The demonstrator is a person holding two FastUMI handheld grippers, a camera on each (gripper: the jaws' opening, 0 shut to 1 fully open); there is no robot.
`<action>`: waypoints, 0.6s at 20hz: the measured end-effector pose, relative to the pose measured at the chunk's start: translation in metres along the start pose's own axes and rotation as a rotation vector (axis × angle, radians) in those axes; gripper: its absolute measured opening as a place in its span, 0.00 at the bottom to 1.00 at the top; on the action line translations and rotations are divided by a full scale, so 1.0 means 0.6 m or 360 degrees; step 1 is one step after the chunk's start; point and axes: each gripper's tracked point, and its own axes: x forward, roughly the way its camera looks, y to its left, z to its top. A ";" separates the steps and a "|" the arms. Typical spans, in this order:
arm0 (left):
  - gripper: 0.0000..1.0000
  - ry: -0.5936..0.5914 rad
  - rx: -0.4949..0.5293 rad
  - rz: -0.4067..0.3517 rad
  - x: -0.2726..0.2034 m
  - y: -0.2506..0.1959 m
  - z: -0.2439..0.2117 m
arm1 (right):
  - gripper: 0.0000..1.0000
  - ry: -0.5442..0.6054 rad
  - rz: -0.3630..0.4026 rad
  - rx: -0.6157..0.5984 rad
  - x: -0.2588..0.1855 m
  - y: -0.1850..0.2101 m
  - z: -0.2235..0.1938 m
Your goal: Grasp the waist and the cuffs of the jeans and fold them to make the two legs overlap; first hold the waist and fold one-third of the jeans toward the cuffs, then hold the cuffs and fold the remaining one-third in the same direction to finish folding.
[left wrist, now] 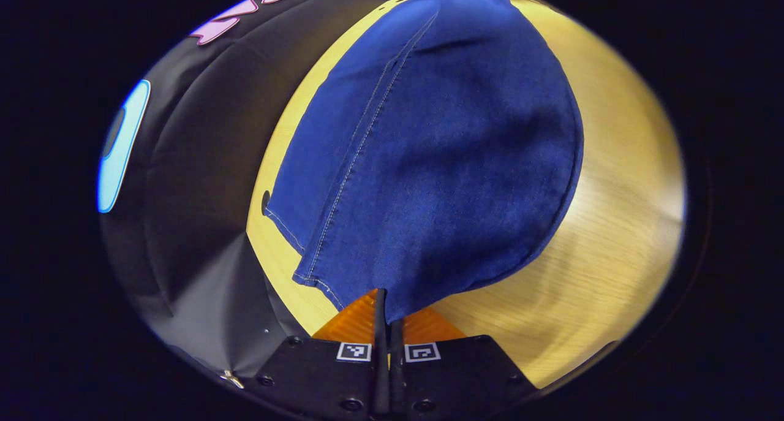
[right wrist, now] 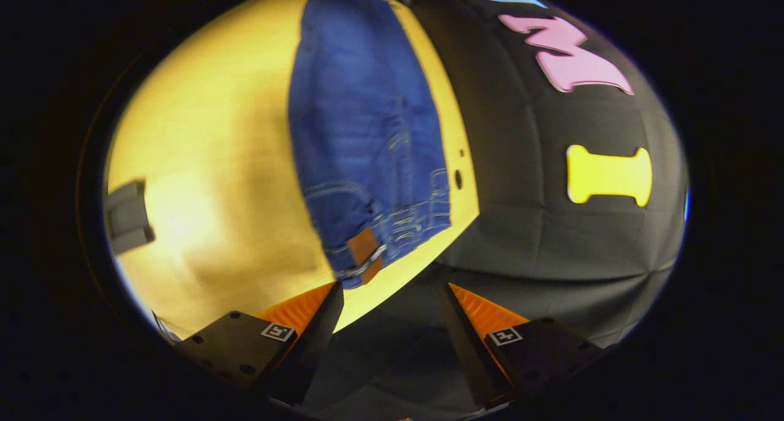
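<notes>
The jeans point(left wrist: 429, 157) are seen laid lengthwise on the wooden table point(left wrist: 612, 225), close to the edge that borders the black booth wall. In the left gripper view, the left gripper point(left wrist: 388, 314) is clamped on the cuff end, both fingers pressed together on the denim, and a cuff hem point(left wrist: 285, 225) with its pale stitching is seen just to the side. In the right gripper view, the right gripper point(right wrist: 392, 314) is held with its fingers apart and nothing between them, short of the waist point(right wrist: 380, 243), where a brown patch point(right wrist: 364, 252) and a pocket are made out despite the blur. The waist has not yet been taken, so the leg-over-leg fold is judged to be the step in hand, though whether two separate legs are still spread cannot be told. Next, the open fingers would need to be brought over the waistband and closed on it, so that both ends can be lifted and carried across together. A dark blurred object point(right wrist: 125, 216) is glimpsed at the far side of the table.
</notes>
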 end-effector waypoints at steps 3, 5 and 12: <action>0.05 -0.0002 -0.0021 0.0025 0.004 0.002 0.000 | 0.98 -0.0009 0.0005 0.0003 0.044 0.009 0.000; 0.05 0.0000 -0.0035 0.0041 0.005 0.002 0.001 | 0.98 -0.0027 0.0036 -0.0007 0.064 0.018 0.017; 0.05 -0.0001 -0.0067 0.0079 0.005 0.003 0.002 | 0.89 -0.0045 -0.0049 -0.0119 0.117 0.002 0.046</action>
